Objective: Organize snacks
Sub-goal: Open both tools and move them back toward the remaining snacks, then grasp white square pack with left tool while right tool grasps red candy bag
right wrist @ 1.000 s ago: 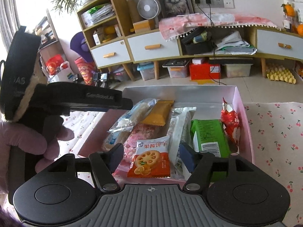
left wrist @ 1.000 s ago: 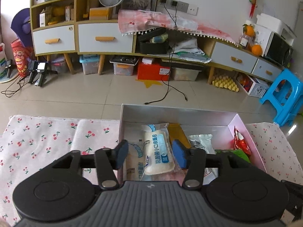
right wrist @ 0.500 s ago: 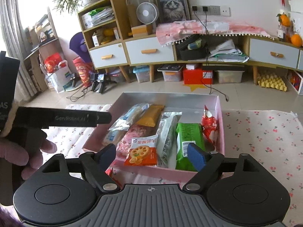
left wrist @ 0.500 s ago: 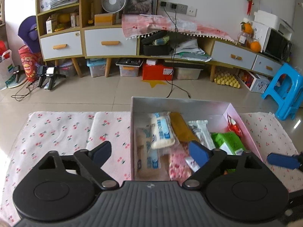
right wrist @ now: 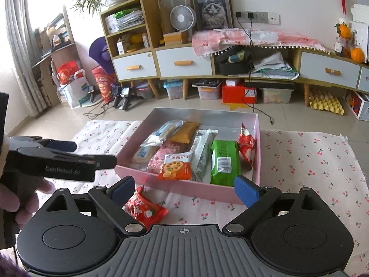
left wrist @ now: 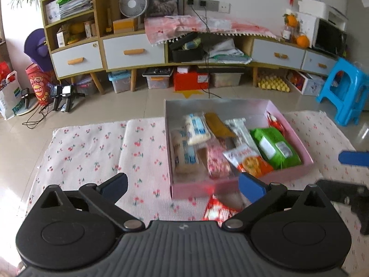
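- Left wrist view: the left gripper [left wrist: 182, 184], with blue pads on black fingers, has its jaws spread wide after just opening, and nothing is pinched between them.
- Ahead of it a shallow pink cardboard box [left wrist: 196, 188] sits on a white tablecloth with a red cherry print [left wrist: 92, 152].
- Packed side by side in the box are a white and blue packet [left wrist: 197, 130], a mustard-yellow packet [left wrist: 218, 125], a pink speckled packet [left wrist: 216, 159], an orange biscuit packet [left wrist: 250, 162] and a green packet [left wrist: 274, 146].
- A small red sweet wrapper [left wrist: 216, 211] lies on the cloth just outside the box's near wall, between the fingers and partly hidden by the gripper body.
- Right wrist view: the right gripper [right wrist: 184, 188] likewise has just been opening; its jaws stand wide apart, gripping nothing.
- The red wrapper [right wrist: 144, 207] lies loose by its left finger, near the box [right wrist: 184, 188].
- A hand [right wrist: 22, 202] holds the left gripper [right wrist: 62, 157] at the left edge.
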The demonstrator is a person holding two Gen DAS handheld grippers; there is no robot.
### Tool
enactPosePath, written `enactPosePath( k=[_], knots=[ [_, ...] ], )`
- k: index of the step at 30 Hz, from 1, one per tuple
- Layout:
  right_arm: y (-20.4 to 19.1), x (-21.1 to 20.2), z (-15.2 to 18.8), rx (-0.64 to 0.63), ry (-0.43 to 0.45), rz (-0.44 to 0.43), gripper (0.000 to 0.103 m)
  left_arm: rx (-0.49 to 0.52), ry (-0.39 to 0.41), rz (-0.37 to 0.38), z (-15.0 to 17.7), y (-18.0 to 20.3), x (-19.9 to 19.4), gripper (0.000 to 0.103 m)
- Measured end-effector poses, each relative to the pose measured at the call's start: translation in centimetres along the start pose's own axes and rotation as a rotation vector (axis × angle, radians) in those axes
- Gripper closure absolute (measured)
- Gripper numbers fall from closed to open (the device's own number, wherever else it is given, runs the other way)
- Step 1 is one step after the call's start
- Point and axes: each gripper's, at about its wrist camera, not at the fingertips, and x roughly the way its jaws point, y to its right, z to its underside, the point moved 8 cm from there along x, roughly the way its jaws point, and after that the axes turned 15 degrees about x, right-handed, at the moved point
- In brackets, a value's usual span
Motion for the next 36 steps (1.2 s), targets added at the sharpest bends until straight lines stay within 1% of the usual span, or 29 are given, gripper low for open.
enactPosePath(
  k=[9, 12, 15, 23, 25, 29, 32, 35, 36],
  knots=[
    [0.1, -0.3, 2.1, -0.023, -0.016, -0.029, 0.008, 0.060, -0.008, -0.009, 2.8, 1.2, -0.9, 0.001],
    [0.1, 0.0, 3.0, -0.075, -0.040, -0.032, 0.008, 0.084, -0.001, -0.003, 4.2, 1.4, -1.0, 0.001],
    [0.2, 0.1, 3.8, -0.117, -0.045, -0.027, 0.008, 0.147, -0.018, 0.004, 5.3, 1.9, -1.1, 0.001],
    [1.5, 0.7, 5.7, -0.172, -0.089, 0.008, 0.008, 0.321, 0.007, 0.076, 7.3, 3.6, -1.0, 0.001],
    [1.6, 0.8, 5.9, -0.186, -0.094, 0.013, 0.008, 0.334, 0.006, 0.106, 7.6, 3.8, -0.8, 0.001],
    [1.6, 1.0, 6.1, -0.195, -0.102, 0.011, 0.007, 0.329, -0.005, 0.171, 7.8, 4.3, -0.4, 0.002],
    [1.5, 1.1, 6.2, -0.199, -0.106, 0.011, 0.007, 0.337, -0.027, 0.189, 8.2, 4.6, 0.2, 0.007],
    [1.5, 1.4, 6.2, -0.200, -0.110, 0.013, 0.007, 0.342, -0.054, 0.200, 8.7, 4.8, 0.7, 0.020],
    [1.4, 1.4, 6.3, -0.201, -0.113, 0.013, 0.007, 0.340, -0.065, 0.203, 8.8, 4.9, 0.9, 0.028]
  ],
)
